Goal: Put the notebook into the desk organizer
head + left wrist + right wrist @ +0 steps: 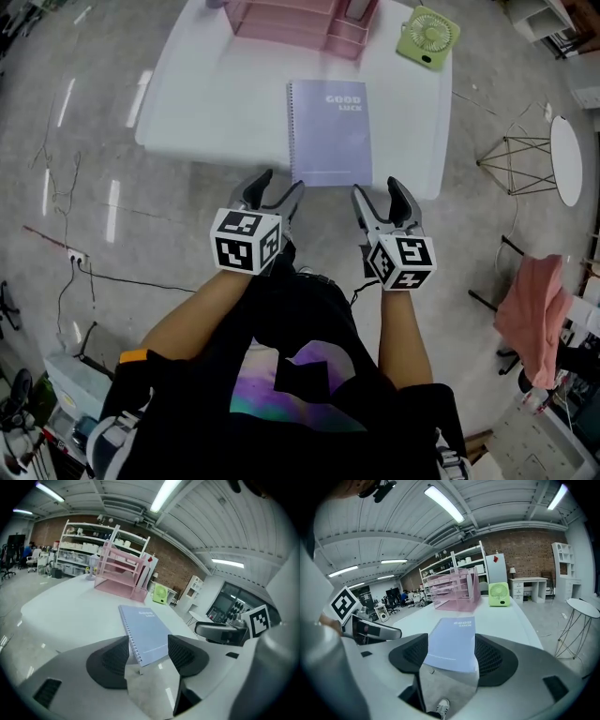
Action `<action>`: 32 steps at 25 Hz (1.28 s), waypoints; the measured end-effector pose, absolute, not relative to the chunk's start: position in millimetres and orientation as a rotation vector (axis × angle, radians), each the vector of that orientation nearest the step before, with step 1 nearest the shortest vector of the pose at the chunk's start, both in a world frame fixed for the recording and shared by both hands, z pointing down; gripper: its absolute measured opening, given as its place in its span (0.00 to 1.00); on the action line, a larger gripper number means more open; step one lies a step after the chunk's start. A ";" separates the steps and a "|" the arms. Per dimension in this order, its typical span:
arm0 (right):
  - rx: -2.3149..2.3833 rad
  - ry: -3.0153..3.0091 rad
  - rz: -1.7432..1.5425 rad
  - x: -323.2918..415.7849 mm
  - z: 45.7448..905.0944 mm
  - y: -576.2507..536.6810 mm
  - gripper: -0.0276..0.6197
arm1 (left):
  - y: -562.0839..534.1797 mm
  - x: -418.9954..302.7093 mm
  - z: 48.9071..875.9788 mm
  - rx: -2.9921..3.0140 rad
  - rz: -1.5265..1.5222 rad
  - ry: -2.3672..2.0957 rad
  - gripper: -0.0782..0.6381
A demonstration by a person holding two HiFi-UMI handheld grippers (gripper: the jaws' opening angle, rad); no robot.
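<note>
side by side, left gripper (279, 185) and right gripper (377, 189) tilt down toward the tabletop's (206, 112) near edge, jaws spread, empty, just short of the notebook (330, 131).

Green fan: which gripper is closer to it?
Right. The right gripper is off the near edge of the table, on the side of the green fan; the left gripper is farther left, across the notebook.

Lavender spiral notebook (330, 131): closed, cover up, "GOOD LUCK" printed at top, flat near front edge of white table (216, 94). Pink tiered organizer (291, 21): upright at far edge, well apart from notebook.
</note>
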State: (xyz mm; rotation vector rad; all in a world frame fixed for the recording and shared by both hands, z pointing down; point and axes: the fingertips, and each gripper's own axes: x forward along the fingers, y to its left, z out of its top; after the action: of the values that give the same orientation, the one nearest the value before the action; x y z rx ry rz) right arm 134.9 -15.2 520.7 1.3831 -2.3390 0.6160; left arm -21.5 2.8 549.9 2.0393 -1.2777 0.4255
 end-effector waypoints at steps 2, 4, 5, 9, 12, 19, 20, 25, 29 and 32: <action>1.392 -2.314 0.621 133.2 525.5 -25.1 0.51 | -2.7 -25.4 558.6 2.013 0.423 -1.251 0.46; 1.406 -2.291 0.628 133.9 530.8 -34.3 0.51 | -7.2 -29.1 567.9 1.986 0.425 -1.234 0.46; 1.413 -2.279 0.632 135.1 533.7 -38.4 0.51 | -8.9 -30.5 572.6 1.971 0.425 -1.228 0.46; 1.410 -2.246 0.646 139.5 544.6 -48.9 0.51 | -8.0 -30.0 589.4 1.908 0.426 -1.194 0.46; 1.381 -2.244 0.659 138.6 551.8 -55.5 0.51 | -6.1 -27.9 600.4 1.857 0.419 -1.172 0.46; 1.274 -2.278 0.702 135.9 570.3 -68.1 0.51 | -4.3 -18.5 631.8 1.693 0.340 -1.119 0.46; 1.257 -2.283 0.708 136.1 573.1 -69.7 0.51 | -5.2 -15.6 635.2 1.672 0.319 -1.111 0.46; 1.190 -2.310 0.733 135.4 582.4 -77.4 0.49 | -14.9 -7.0 645.2 1.592 0.268 -1.103 0.46; 1.141 -2.333 0.745 136.8 584.3 -81.0 0.48 | -17.3 4.3 647.1 1.536 0.261 -1.105 0.46; 1.109 -2.349 0.757 137.6 586.5 -83.4 0.48 | -16.0 8.1 649.7 1.480 0.294 -1.131 0.45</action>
State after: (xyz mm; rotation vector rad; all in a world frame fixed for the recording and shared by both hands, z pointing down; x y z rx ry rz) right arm 137.6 -83.4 586.5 1.1090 -2.3491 0.7570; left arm 8.1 -16.0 649.7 1.4796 -1.1307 0.2936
